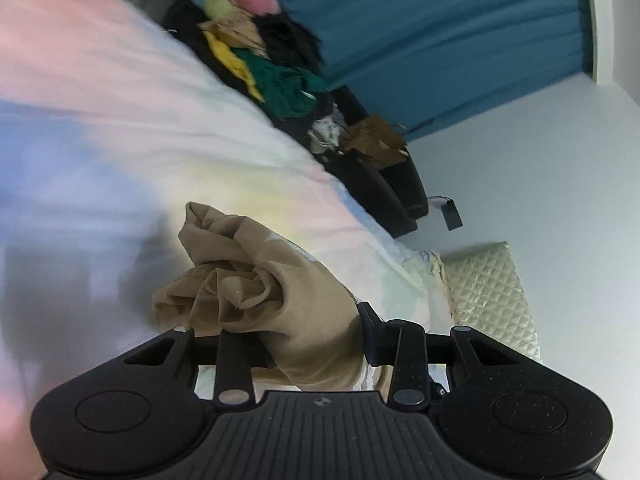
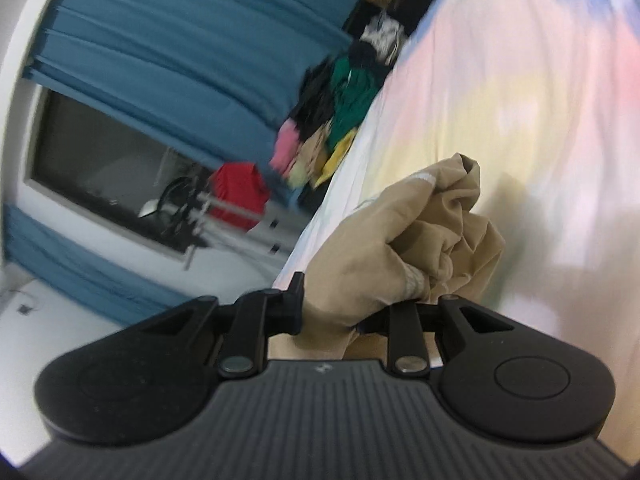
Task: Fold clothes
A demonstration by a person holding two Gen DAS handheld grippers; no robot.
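Each gripper, left gripper and right gripper, pinches a bunched tan garment just in front of it above the pastel bedsheet, so I think spreading it flat comes next.

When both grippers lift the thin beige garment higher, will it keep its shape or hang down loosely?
The thin beige garment will probably hang down loosely: it is already crumpled into soft folds in the left gripper. It seems light, since the fabric looks sheer. It may slip a little, because the right gripper appears to hold only a bunched edge.
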